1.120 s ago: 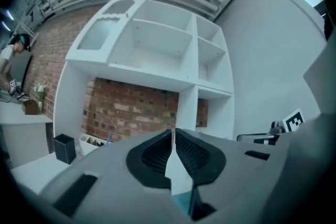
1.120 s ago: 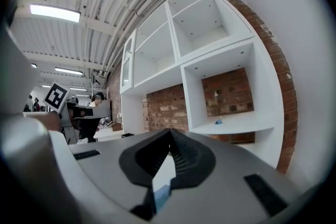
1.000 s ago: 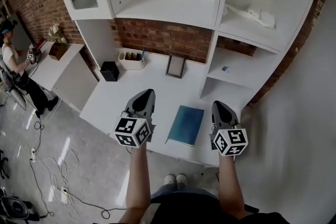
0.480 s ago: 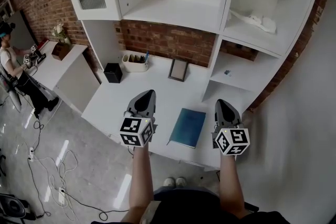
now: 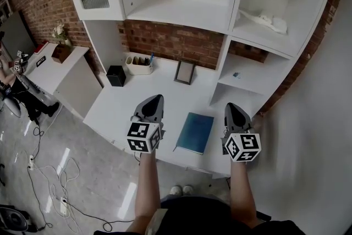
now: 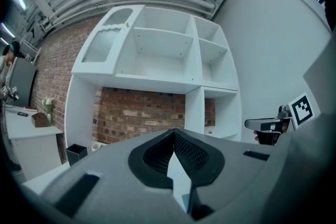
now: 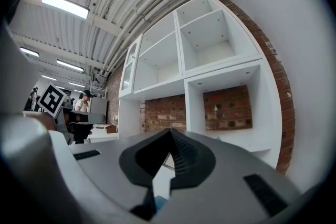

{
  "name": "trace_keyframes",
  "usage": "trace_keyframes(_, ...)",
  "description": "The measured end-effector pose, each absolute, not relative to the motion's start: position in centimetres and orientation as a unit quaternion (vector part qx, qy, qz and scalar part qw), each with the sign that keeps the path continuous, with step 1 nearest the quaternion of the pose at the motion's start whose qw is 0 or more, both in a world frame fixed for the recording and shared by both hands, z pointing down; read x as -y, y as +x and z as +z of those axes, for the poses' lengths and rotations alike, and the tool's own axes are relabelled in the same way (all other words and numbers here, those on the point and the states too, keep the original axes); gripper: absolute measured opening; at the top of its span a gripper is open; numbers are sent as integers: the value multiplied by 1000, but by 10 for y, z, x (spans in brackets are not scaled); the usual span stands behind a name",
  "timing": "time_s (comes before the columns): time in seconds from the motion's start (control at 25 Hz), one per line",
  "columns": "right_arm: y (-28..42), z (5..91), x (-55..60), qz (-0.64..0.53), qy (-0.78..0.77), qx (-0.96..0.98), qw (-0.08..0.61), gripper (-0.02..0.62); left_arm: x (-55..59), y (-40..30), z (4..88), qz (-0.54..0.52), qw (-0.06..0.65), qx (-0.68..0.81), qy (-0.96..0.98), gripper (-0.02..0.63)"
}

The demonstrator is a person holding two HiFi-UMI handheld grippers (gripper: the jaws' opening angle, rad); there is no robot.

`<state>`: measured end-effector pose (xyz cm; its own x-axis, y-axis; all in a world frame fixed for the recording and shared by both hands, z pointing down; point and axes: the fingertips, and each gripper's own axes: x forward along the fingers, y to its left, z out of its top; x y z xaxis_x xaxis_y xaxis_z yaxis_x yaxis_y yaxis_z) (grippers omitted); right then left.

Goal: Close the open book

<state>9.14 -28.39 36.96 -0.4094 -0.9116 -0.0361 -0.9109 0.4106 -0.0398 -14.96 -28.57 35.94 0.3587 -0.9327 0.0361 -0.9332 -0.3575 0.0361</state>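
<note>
The book [image 5: 194, 132] lies shut and flat on the desk [image 5: 118, 104], between my two grippers. From the head view my left gripper [image 5: 154, 99] is near its left side and my right gripper [image 5: 230, 108] near its right. Both have their jaws pressed together on nothing (tips meet in each gripper view). The book's near end sits close to the desk's front edge. Bare top runs behind it to one frame [image 5: 184, 70], one black box [image 5: 115, 75] and one tray [image 5: 138, 63].
</note>
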Motion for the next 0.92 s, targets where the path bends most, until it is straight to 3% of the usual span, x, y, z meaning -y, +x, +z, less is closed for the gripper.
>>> trace_keyframes(0.92,99,380,282,-17,-538,-842,17,-3,286,-137,373,14,39,564,825,9)
